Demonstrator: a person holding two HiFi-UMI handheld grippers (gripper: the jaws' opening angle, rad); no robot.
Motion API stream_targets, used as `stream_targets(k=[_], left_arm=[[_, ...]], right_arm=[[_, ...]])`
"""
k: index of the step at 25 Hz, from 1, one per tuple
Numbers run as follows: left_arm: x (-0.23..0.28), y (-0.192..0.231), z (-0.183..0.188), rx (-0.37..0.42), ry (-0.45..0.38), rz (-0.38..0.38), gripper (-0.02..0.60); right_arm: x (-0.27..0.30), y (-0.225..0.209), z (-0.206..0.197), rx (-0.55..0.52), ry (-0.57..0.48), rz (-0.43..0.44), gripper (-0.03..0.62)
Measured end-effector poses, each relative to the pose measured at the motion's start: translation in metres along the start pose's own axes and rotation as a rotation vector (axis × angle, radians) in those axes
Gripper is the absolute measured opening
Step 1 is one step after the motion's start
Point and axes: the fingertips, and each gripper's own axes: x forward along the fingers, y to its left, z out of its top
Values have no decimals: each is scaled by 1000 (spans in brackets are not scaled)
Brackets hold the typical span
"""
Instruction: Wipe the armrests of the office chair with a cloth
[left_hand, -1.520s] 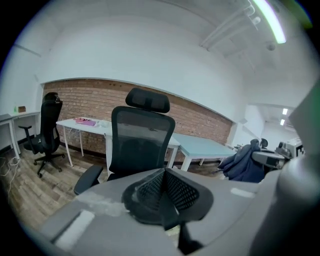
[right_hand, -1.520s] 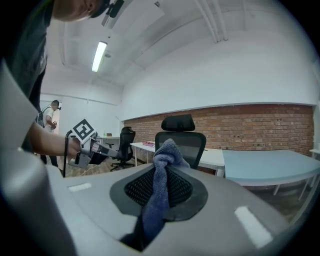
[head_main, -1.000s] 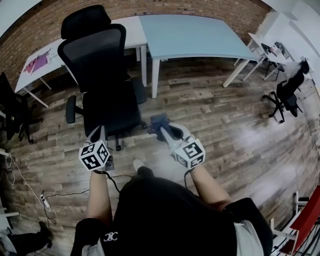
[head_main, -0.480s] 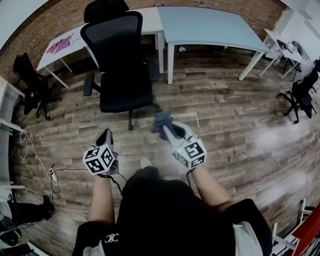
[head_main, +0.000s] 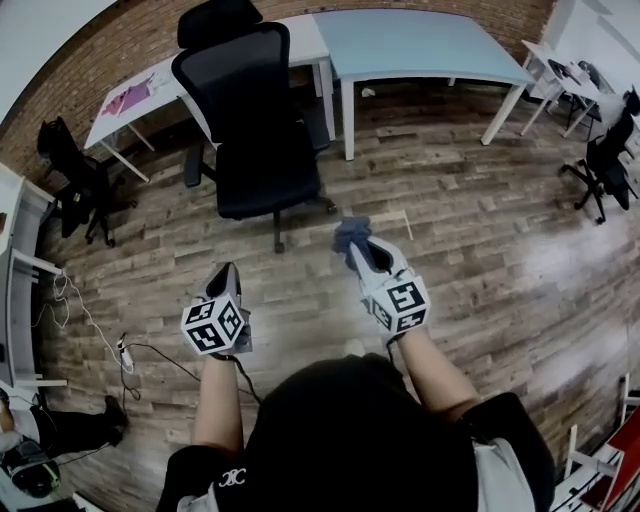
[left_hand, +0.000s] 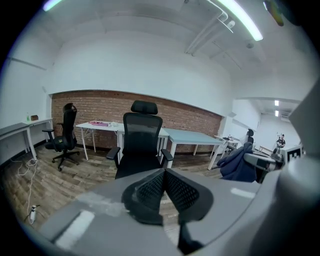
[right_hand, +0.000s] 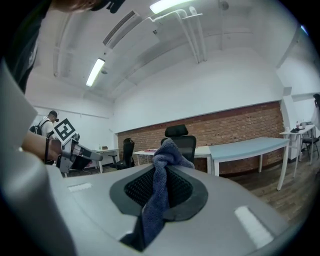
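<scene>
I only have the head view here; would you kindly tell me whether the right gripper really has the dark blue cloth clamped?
Observer: Yes. The right gripper view shows the right gripper with its jaws shut on the dark blue terry cloth, which bunches above them and hangs below.
Operator: Thank you. Is the left gripper carrying anything?
Observer: No. The left gripper has its jaws together with nothing between them, and it faces the black mesh office chair.

1. The right gripper (right_hand: 161, 176) had its jaws clamped on a blue cloth (right_hand: 167, 152), which bunched above them and hung down below.
2. Behind the cloth stood a black office chair (right_hand: 186, 137), before a brick wall (right_hand: 240, 122).
3. A pale blue table (right_hand: 250, 146) stood at right.
4. The left gripper (right_hand: 94, 157) showed at left.
</scene>
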Motion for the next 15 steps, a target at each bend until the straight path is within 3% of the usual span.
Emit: stream_targets(k=[5,8,13,15], left_arm=[[-50,39,-33,-50,-4,-12,5],[-79,70,-55,-86,0,-27,5],[-123,117,-87,-9,20,-37,5],[-133,125,-102,-24,30,-60,5]], right_arm=[[-10,76,-5,-32,17,66,49],[-14,120,-10,-42,25,63,49],[-26,187,-12,18,6,-2,49],[-37,206,-12,23,7,-25,49]])
